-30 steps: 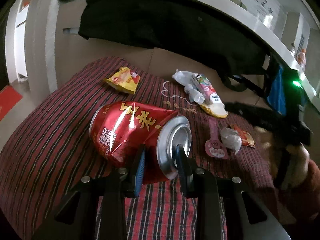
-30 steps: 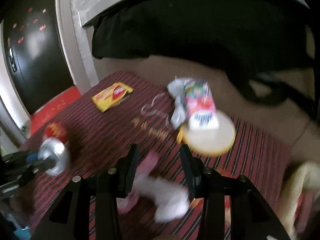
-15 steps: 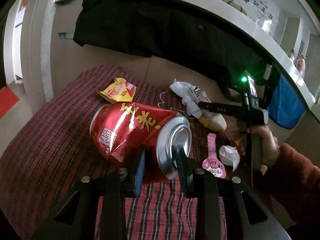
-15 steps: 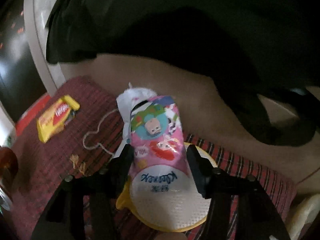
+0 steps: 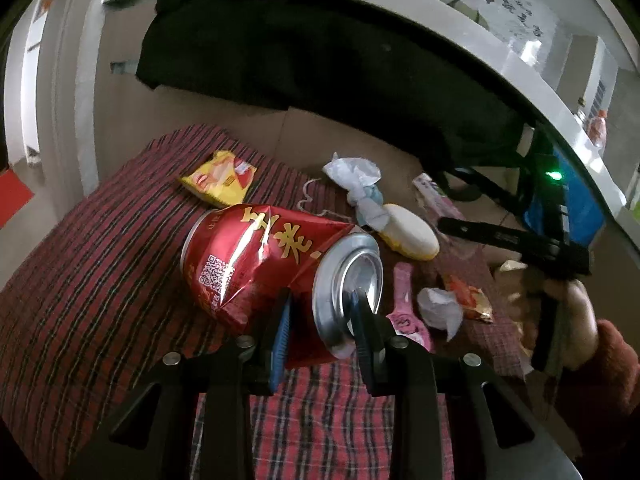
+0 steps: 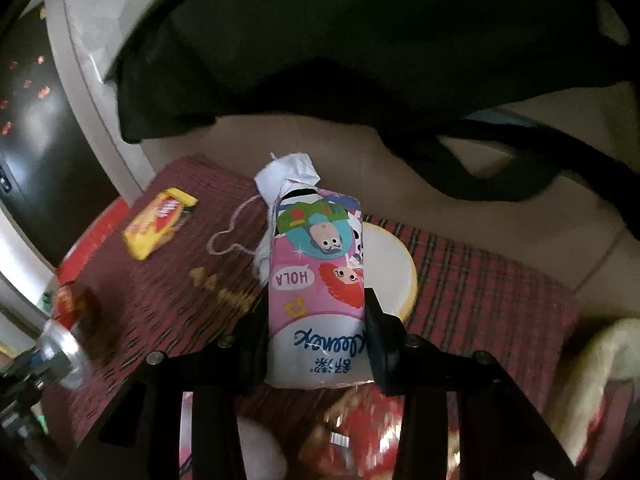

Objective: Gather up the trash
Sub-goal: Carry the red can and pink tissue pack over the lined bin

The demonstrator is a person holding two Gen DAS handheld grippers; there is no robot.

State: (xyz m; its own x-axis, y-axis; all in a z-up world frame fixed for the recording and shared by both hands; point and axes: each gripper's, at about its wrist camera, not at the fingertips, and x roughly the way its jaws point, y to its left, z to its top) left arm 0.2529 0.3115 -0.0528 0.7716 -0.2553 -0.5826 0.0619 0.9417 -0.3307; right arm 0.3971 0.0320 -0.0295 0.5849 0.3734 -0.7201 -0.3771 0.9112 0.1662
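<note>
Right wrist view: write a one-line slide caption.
Right tongs, just closing, clamp a pink tissue pack over a red plaid cloth; a yellow wrapper lies behind.

The near rim of the crushed red drink can (image 5: 260, 264) is hidden behind the left claw's fingers. Below the right claw, shiny red wrappers (image 6: 360, 432) are blurred beyond telling and cut off by the edge.

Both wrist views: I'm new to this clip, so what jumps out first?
In the left view, a crumpled red drink can with gold characters fills the centre, pinched at its silver rim by the left gripper above a red plaid cloth. In the right view, a pink cartoon-printed tissue pack sits between the fingers of the right gripper, whose jaws have just been closing.
</note>
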